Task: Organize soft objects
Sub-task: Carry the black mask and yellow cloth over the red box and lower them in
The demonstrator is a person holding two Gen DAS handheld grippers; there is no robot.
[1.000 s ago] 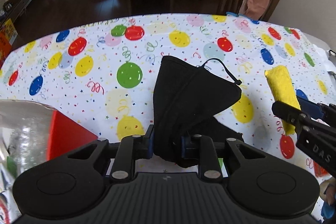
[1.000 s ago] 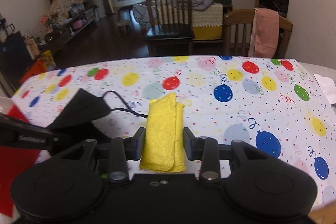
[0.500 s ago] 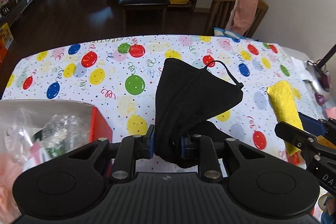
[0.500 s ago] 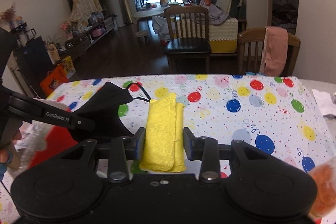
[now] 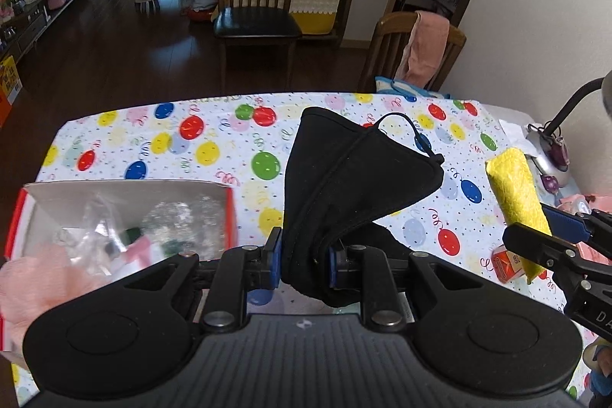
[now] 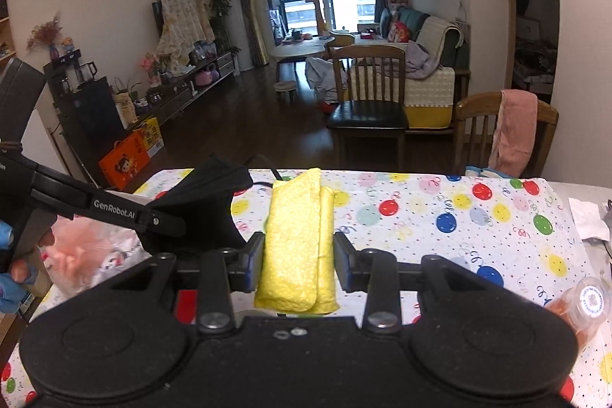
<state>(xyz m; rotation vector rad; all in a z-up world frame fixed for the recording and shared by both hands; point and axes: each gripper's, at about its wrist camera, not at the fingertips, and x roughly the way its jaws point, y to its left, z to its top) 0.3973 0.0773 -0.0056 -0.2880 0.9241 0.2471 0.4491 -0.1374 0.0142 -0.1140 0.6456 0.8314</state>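
My left tongs (image 5: pixel 305 253) are pinched narrow on a black face mask (image 5: pixel 344 186), gripping it low so most of the fabric stands up ahead of the pads with its ear loop trailing off the top. My right tongs (image 6: pixel 299 257) are clamped on a folded yellow cloth (image 6: pixel 298 236), which juts forward between the pads; from the left wrist view that cloth (image 5: pixel 516 197) hangs in the air to the right of the mask. Both pieces are clear of the balloon-print surface (image 5: pixel 183 140).

I judge the step in hand to be carrying both soft things to the open red-sided box (image 5: pixel 229 217) at the left, which already has a pink cloth (image 5: pixel 34 278) and crinkled clear plastic in it. To do it well I would keep both grips firm and travel high enough that the mask's drooping lower edge clears the box wall. The mask should go first, since my left tongs are nearer the box. I would bring it over the open middle, lower it until the fabric rests inside, and only then let go, watching that the ear loop does not snag a pad. The yellow cloth should follow beside it, kept folded, not dropped from a height.
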